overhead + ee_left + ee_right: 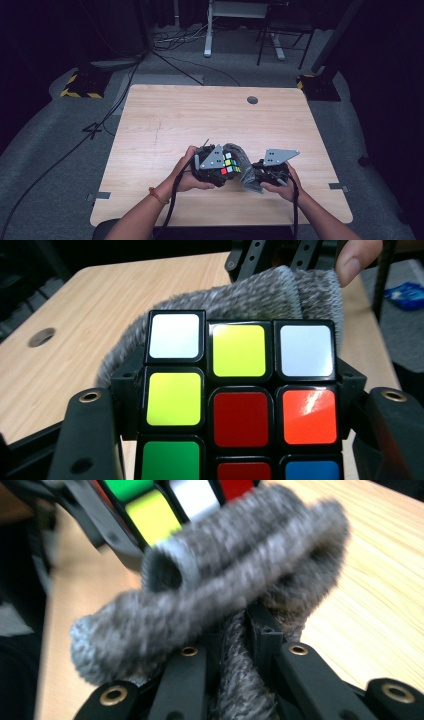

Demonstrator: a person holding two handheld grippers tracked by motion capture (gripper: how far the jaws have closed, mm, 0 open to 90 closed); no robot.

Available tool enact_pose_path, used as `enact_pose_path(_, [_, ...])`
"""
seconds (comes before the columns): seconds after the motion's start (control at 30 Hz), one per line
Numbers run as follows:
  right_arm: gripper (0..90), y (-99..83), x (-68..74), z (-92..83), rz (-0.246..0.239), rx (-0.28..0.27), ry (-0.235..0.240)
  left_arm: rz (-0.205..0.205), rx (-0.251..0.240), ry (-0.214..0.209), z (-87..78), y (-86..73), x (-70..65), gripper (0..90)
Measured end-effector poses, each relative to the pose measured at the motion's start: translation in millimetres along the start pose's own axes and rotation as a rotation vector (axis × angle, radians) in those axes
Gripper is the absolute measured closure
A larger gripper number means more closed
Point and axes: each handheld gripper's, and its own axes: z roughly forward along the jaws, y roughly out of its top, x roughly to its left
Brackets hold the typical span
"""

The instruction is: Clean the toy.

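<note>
The grey cloth (245,167) lies lengthwise front-to-back, just right of the puzzle cube (229,165).

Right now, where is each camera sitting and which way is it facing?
High view: above the person's side, facing down on the table; forearms, left gripper, right gripper.
Left gripper view: along its jaws, clamped on the puzzle cube.
Right gripper view: along its jaws, pinching the grey knitted cloth.
Shared: cube and cloth show in all.

The rectangular light wooden table (165,120) with a small round dark hole (252,100) well beyond the fingers (192,150) stands on grey carpeted floor (45,150); whether anything rests on its top cannot be told.
</note>
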Motion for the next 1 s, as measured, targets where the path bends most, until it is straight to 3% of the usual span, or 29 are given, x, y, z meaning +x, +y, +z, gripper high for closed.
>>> enact_pose_path(0.17, [80.1,-2.0,-1.4,-2.1,0.025,-0.034,0.016,-0.005,-0.008,-0.006,0.5,-2.7,1.6,33.2])
enact_pose_path(0.6, [80.1,-0.6,-1.1,-11.9,0.021,-0.104,0.033,-0.038,0.016,-0.042,-1.3,-6.2,4.2,33.1])
enact_pose_path(0.73, [80.2,1.2,-0.8,-14.7,0.027,-0.121,0.031,-0.025,0.039,-0.041,-0.4,-6.8,4.5,33.0])
enact_pose_path(0.87, [80.3,3.3,-0.8,-17.3,0.039,-0.148,0.045,0.014,0.101,-0.020,8.9,-6.0,-0.6,33.1])
enact_pose_path(1.0, [80.3,9.9,9.2,-14.6,-0.024,-0.117,0.009,0.062,0.170,0.003,21.0,-2.1,-8.6,33.1])
